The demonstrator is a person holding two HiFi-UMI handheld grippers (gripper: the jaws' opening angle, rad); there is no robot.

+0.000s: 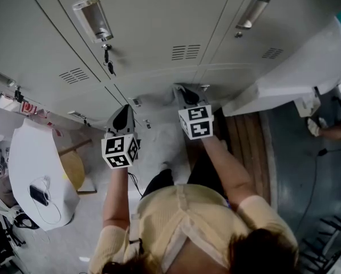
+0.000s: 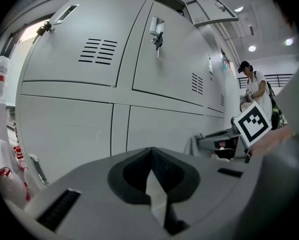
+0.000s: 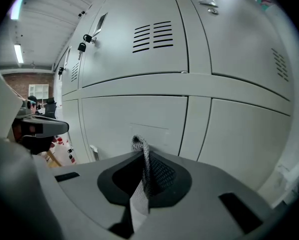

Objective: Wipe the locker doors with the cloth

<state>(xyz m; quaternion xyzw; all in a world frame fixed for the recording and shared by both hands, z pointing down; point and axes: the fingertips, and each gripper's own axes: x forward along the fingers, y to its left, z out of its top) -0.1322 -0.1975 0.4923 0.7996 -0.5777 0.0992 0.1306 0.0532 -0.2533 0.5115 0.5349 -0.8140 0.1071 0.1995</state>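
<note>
Grey locker doors (image 1: 153, 27) with vent slots fill the wall in front of me. My right gripper (image 1: 189, 96) points at a lower door (image 3: 134, 119), a short way off it. It is shut on a grey mesh cloth (image 3: 141, 151), a fold of which sticks up between the jaws. My left gripper (image 1: 124, 119) is held beside it, a little lower and further left. It faces the lower doors (image 2: 69, 129), with its jaws (image 2: 151, 154) shut and nothing between them. The cloth does not show clearly in the head view.
Keys (image 1: 108, 61) hang from a lock on an upper door. A white table (image 1: 39, 158) with a black device stands at the left. A white open door or panel (image 1: 296, 73) juts out at the right. A person (image 2: 252, 86) stands further along the lockers.
</note>
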